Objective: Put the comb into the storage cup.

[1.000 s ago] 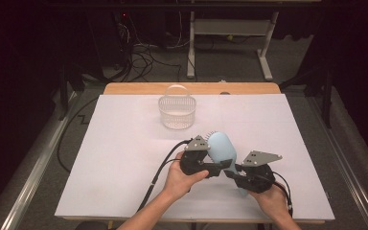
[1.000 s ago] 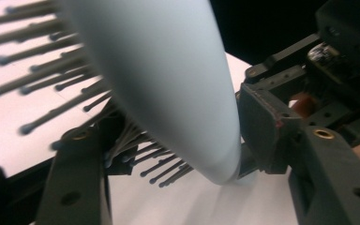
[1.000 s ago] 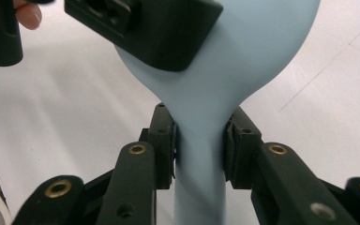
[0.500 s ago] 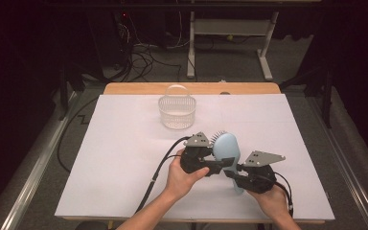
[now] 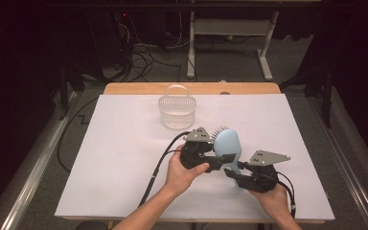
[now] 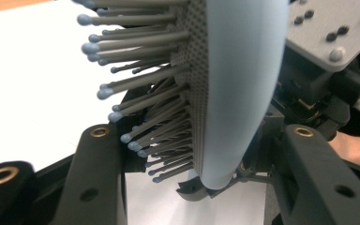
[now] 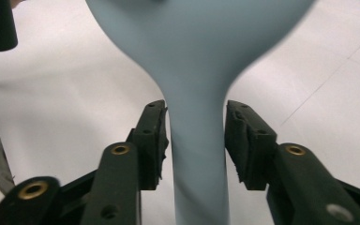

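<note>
While the high view blurs it, right gripper (image 7: 194, 140) pads flank hairbrush (image 7: 197, 56) handle.

A pale blue hairbrush (image 7: 198, 89) stands between the black pads (image 7: 246, 143) of the right gripper (image 7: 196, 143), its handle running down the gap. The jaws have just been opening, and narrow gaps show on both sides of the handle. White table (image 7: 61, 98) lies behind.
</note>
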`<state>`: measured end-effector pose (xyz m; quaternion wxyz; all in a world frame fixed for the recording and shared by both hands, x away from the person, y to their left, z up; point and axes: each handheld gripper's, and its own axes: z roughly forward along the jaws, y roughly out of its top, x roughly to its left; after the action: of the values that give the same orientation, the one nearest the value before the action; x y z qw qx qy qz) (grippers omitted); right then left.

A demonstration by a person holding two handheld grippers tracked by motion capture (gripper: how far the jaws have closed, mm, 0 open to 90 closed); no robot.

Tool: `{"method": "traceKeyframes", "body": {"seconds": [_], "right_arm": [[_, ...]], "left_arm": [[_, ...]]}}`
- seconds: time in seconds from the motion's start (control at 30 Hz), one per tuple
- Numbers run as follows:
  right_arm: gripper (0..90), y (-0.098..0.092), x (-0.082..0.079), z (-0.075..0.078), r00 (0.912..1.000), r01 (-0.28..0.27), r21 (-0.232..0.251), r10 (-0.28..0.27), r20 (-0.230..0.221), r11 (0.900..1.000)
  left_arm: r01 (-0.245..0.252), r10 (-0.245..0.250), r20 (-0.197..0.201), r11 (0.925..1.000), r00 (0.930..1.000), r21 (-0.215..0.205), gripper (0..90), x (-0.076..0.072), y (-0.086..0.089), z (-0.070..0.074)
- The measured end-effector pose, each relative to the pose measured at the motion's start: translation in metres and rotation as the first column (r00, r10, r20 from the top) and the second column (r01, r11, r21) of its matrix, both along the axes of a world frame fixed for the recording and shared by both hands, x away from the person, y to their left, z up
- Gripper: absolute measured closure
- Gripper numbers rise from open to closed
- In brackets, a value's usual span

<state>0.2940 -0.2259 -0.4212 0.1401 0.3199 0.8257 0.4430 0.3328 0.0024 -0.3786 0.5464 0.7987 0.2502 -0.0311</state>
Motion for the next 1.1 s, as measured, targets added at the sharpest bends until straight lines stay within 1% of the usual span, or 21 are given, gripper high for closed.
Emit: {"method": "traceKeyframes", "body": {"seconds": [0.07, 0.13, 0.27, 0.3, 0.37, 0.43, 0.6, 0.67, 0.73, 0.83, 0.9, 1.03, 1.1], "right_arm": [[52.9, -0.002, 0.0, 0.0, 0.9999, 0.008, 0.01, -0.008, 0.012, 1.0], [49.7, -0.004, 0.001, -0.001, 0.9997, 0.016, 0.02, -0.017, 0.017, 1.0], [43.3, -0.008, 0.002, -0.005, 0.9998, 0.017, 0.036, -0.017, 0.004, 0.999], [42.1, -0.008, 0.002, -0.006, 0.9998, 0.016, 0.046, -0.016, -0.008, 0.999], [40.4, -0.009, 0.001, -0.008, 0.9999, 0.014, 0.033, -0.014, 0.003, 0.999], [38.6, -0.01, 0.001, -0.009, 0.9998, 0.014, 0.032, -0.015, 0.011, 0.999], [36.5, -0.016, -0.001, -0.009, 0.9994, 0.029, 0.052, -0.03, 0.016, 0.998], [35.6, -0.02, -0.002, -0.01, 0.9989, 0.04, 0.061, -0.041, 0.023, 0.997], [35.5, -0.024, -0.005, -0.01, 0.9979, 0.05, 0.072, -0.053, 0.037, 0.996], [35.5, -0.031, -0.009, -0.008, 0.9942, 0.065, 0.074, -0.071, 0.08, 0.995], [35.4, -0.036, -0.01, -0.009, 0.9931, 0.075, 0.086, -0.083, 0.083, 0.993], [35.1, -0.045, -0.01, -0.011, 0.9905, 0.101, 0.089, -0.109, 0.084, 0.991], [35.5, -0.049, -0.011, -0.012, 0.9892, 0.108, 0.099, -0.117, 0.088, 0.989]], "left_arm": [[-0.007, 0.007, -0.001, 1.0, 1.0, -0.001, 52.4, 0.001, 0.003, 0.001], [-0.018, 0.018, 0.012, 0.9998, 0.9998, 0.004, 52.4, 0.001, 0.006, 0.003], [-0.023, 0.024, 0.02, 0.9996, 0.9995, -0.014, 52.4, 0.0, 0.011, 0.007], [-0.028, 0.028, 0.022, 0.9995, 0.9993, -0.012, 52.4, 0.0, 0.012, 0.008], [-0.035, 0.036, 0.022, 0.9993, 0.9991, -0.011, 52.4, 0.001, 0.015, 0.01], [-0.045, 0.045, 0.021, 0.9989, 0.9987, -0.013, 52.4, 0.002, 0.019, 0.011], [-0.069, 0.069, 0.032, 0.9974, 0.9971, -0.022, 52.1, 0.002, 0.028, 0.016], [-0.076, 0.076, 0.036, 0.997, 0.9965, -0.015, 52.1, 0.001, 0.031, 0.017], [-0.083, 0.083, 0.039, 0.9965, 0.9958, -0.004, 52.1, 0.001, 0.033, 0.019], [-0.095, 0.094, 0.049, 0.9955, 0.9943, 0.003, 52.1, 0.0, 0.037, 0.022], [-0.104, 0.103, 0.054, 0.9946, 0.9932, 0.001, 52.1, 0.0, 0.04, 0.024], [-0.115, 0.115, 0.058, 0.9933, 0.9916, 0.0, 52.1, 0.001, 0.044, 0.027], [-0.129, 0.129, 0.065, 0.9916, 0.9895, 0.002, 51.8, 0.001, 0.046, 0.029]]}}
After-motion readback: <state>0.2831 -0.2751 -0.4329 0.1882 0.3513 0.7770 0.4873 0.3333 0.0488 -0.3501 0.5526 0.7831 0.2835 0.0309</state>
